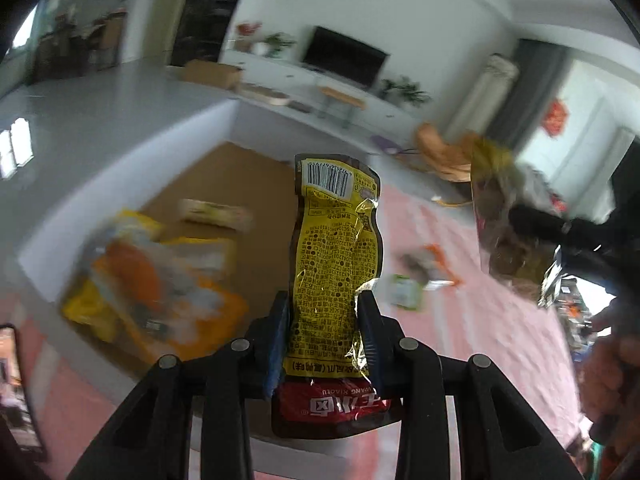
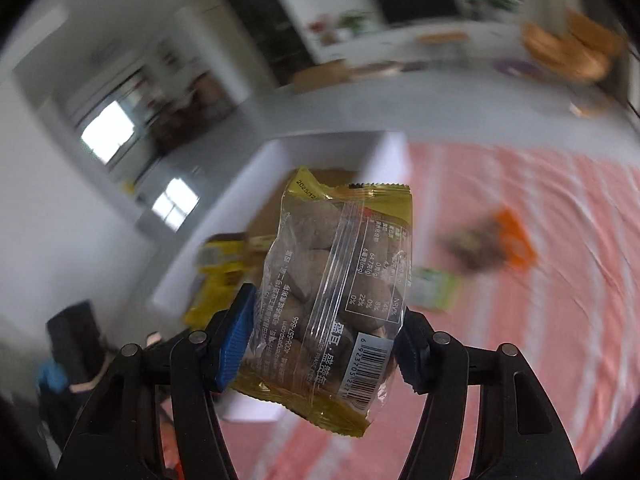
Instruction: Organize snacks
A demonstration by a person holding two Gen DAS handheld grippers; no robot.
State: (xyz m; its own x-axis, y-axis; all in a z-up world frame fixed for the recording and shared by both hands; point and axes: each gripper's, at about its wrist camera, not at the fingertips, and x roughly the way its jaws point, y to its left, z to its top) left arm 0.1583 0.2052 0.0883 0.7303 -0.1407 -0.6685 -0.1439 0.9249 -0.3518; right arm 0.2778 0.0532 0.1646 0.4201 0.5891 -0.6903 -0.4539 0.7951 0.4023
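Observation:
My left gripper (image 1: 326, 340) is shut on a yellow and red snack pouch (image 1: 338, 248) and holds it upright above the near edge of a white box (image 1: 132, 160) with a brown floor. My right gripper (image 2: 324, 340) is shut on a clear and yellow packet of brown round snacks (image 2: 336, 292), held in the air before the same box (image 2: 256, 184). That packet and the right gripper also show at the right of the left wrist view (image 1: 508, 216). Several yellow and orange snack packs (image 1: 152, 280) lie inside the box.
A pink striped cloth (image 1: 480, 300) covers the surface. On it lie a green packet (image 1: 406, 292) and an orange packet (image 1: 436, 264); both show in the right wrist view too, green (image 2: 434, 288) and orange (image 2: 512, 240). A TV stand and plants are far behind.

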